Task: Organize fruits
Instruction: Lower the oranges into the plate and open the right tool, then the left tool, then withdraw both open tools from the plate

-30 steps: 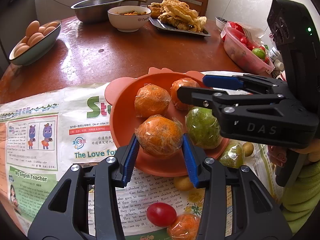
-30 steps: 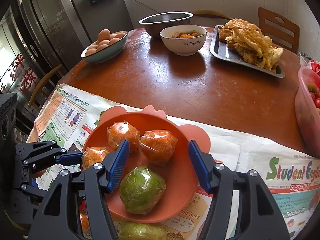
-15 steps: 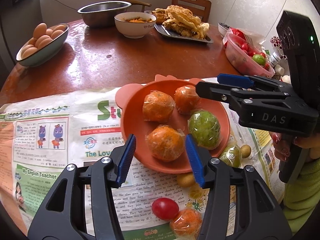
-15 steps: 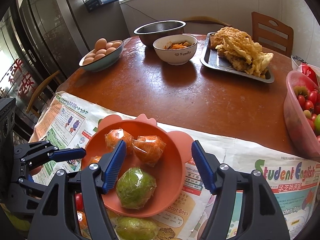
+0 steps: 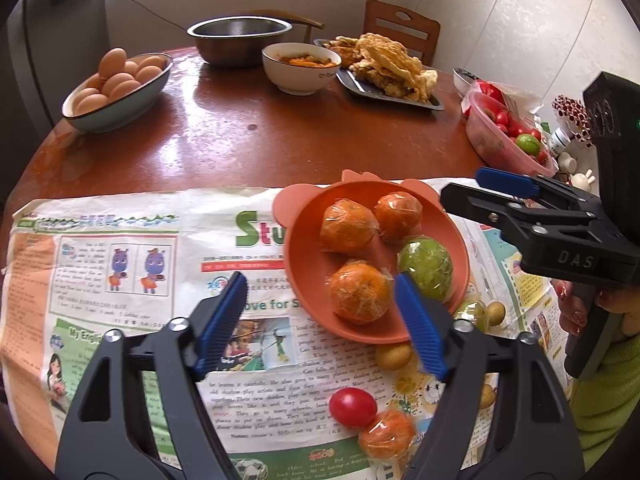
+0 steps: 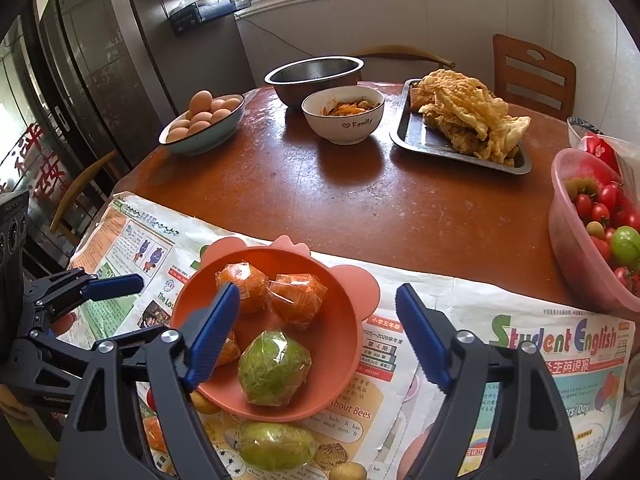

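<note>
An orange plate (image 5: 294, 264) on newspaper holds three plastic-wrapped oranges and a wrapped green fruit (image 5: 426, 268). My left gripper (image 5: 320, 278) hovers just before the plate. Its jaws are opening, and the nearest orange (image 5: 360, 292) lies free in the plate beyond the pads. My right gripper (image 6: 317, 290) hangs over the plate (image 6: 352, 344) from the other side. Its jaws are opening too, wide of the green fruit (image 6: 274, 368) and touching nothing. On the paper lie a red tomato (image 5: 353, 407), a wrapped orange (image 5: 386, 434), small yellow fruits (image 5: 394, 356) and a wrapped green pear (image 6: 276, 444).
Farther back on the brown round table stand a bowl of eggs (image 5: 116, 92), a steel bowl (image 5: 240, 40), a white bowl of food (image 5: 300, 68) and a tray of fried food (image 5: 392, 72). A pink tub of tomatoes (image 6: 592, 232) sits at the right edge. A sleeved hand holds the right gripper.
Both grippers have drawn back and upward from the plate while their jaws spread. The left pads, close around the nearest orange before, now stand well apart from it; the orange stays in the plate.
</note>
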`<state>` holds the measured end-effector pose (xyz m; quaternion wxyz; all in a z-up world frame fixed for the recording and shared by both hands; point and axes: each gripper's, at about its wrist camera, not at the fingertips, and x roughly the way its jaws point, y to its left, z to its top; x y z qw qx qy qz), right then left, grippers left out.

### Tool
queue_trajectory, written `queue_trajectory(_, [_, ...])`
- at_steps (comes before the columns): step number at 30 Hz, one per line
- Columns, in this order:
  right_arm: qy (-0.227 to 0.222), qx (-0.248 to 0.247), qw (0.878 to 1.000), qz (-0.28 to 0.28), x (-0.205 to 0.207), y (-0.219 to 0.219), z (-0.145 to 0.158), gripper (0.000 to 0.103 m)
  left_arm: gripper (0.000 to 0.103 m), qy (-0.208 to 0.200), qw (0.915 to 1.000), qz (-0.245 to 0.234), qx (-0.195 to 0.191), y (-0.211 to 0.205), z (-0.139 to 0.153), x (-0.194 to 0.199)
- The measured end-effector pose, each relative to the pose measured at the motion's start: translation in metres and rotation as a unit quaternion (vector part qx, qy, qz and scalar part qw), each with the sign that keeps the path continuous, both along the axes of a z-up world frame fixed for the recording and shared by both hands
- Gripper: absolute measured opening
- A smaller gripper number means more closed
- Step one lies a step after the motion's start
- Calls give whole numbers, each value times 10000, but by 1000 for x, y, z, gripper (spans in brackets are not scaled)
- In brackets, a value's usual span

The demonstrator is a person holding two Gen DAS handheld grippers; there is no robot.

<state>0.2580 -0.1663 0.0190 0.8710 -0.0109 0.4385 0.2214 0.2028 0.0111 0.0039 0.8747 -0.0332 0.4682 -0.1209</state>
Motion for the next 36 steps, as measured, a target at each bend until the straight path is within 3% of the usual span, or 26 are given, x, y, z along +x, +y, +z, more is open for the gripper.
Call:
queue_trajectory(9, [-276,-110,9994,-155,-15,-6,15,93,91,-102,9998,196,29,9,10,-9])
queue_trajectory(12, [-368,-121,9991,-178,-20,-9,21,94,93,-146,9996,251,62,11,15,-13])
queue_trajectory(36, [-887,-176,9954,-314,-84,-26,48,97,94,-369,9984,407,93,13,34,-47])
